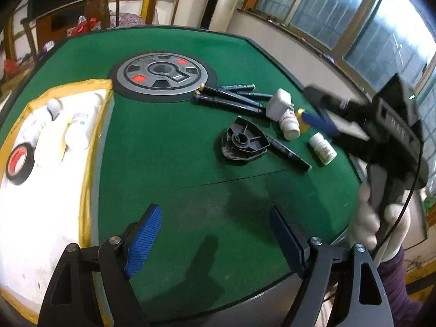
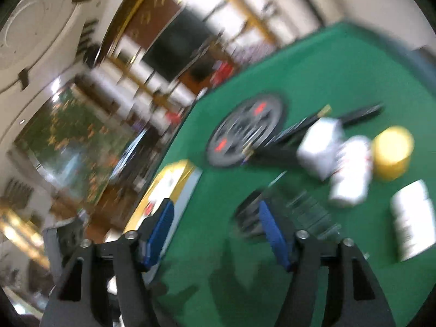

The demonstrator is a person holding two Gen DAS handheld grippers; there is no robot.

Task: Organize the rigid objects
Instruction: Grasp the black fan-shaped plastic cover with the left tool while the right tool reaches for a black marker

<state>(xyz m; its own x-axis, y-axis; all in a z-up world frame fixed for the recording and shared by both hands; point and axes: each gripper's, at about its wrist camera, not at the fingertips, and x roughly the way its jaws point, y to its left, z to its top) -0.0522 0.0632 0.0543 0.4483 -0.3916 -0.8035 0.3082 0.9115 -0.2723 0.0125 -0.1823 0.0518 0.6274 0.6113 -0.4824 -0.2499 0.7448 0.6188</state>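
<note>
From the left wrist, the left gripper (image 1: 212, 237) hangs with jaws apart and empty above the near edge of the green table (image 1: 163, 147); markers (image 1: 231, 95), white bottles (image 1: 288, 122) and a black plastic part (image 1: 242, 143) lie toward the right edge, a white tray (image 1: 90, 141) at the left edge. From the right wrist, blurred, the right gripper (image 2: 218, 234) gapes, holding nothing, above the table.

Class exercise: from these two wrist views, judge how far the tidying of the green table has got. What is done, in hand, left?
Done: white bottles and a tape roll lie in the yellow-edged tray. In hand: nothing; the left gripper and right gripper are open and empty. Left: pens, a white adapter, two bottles and a black plastic part.
</note>
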